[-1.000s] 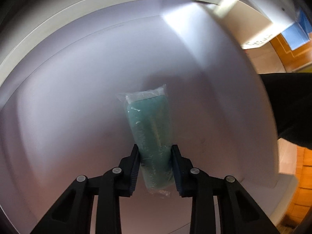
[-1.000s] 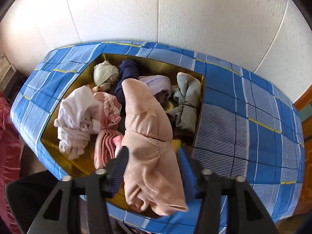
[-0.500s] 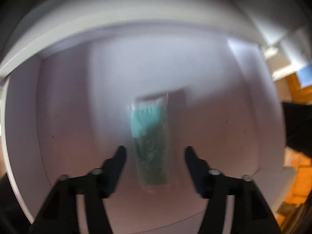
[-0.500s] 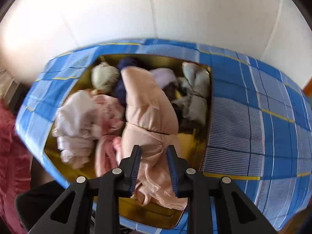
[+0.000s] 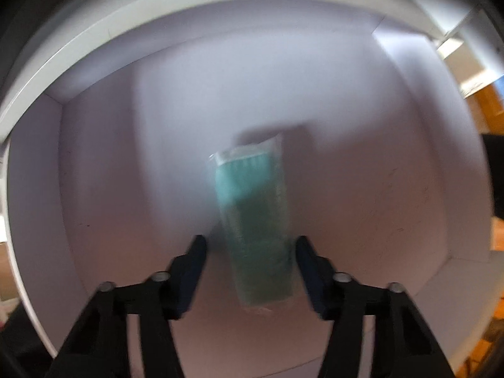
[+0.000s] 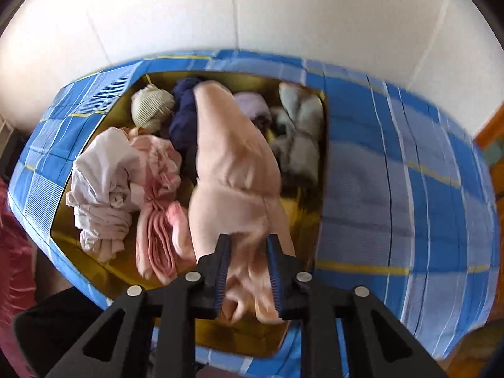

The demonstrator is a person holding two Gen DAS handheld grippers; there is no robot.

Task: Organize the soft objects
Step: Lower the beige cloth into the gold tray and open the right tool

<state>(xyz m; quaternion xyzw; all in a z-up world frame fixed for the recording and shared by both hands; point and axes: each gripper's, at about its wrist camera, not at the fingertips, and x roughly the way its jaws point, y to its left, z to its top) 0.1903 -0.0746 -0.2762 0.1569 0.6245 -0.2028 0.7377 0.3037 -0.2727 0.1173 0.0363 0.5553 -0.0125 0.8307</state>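
Note:
In the left wrist view a teal soft item in a clear plastic bag point(image 5: 252, 217) lies on the floor of a white compartment point(image 5: 371, 195). My left gripper point(image 5: 250, 245) is open, its fingers on either side of the bag's near end, apart from it. In the right wrist view my right gripper point(image 6: 248, 245) is shut on a peach-pink garment point(image 6: 233, 170) that stretches over a yellow box point(image 6: 302, 211) holding several crumpled clothes: white point(image 6: 100, 170), pink point(image 6: 157, 230), navy point(image 6: 184, 107), grey point(image 6: 299, 132).
The yellow box stands on a surface covered by a blue checked cloth point(image 6: 409, 195), against a white wall point(image 6: 252, 9). The white compartment has a back wall and side walls close around the bag. A wooden floor point(image 5: 485, 100) shows at right.
My left gripper opened and let go of the teal bag, then drew back a little. My right gripper shut on the peach-pink garment and has it bunched between the fingers.

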